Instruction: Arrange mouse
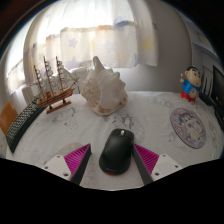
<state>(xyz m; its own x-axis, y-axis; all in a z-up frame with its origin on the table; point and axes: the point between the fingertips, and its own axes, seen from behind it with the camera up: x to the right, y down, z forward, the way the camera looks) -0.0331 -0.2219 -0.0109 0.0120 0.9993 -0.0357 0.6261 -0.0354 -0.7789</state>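
A black computer mouse (117, 150) lies on the white patterned tablecloth (150, 115). It sits between the two fingers of my gripper (112, 162), with its front end pointing away from me. The magenta pads (76, 158) stand on either side of it. There is a visible gap on the left side, and the right pad is close to the mouse's flank. The gripper is open and the mouse rests on the table.
Beyond the mouse stands a large pale conch shell (102, 88), with a wooden model ship (52, 85) to its left. A dark keyboard-like object (20, 125) lies at the far left. A small figurine (189, 84) and a decorated plate (187, 127) are at the right.
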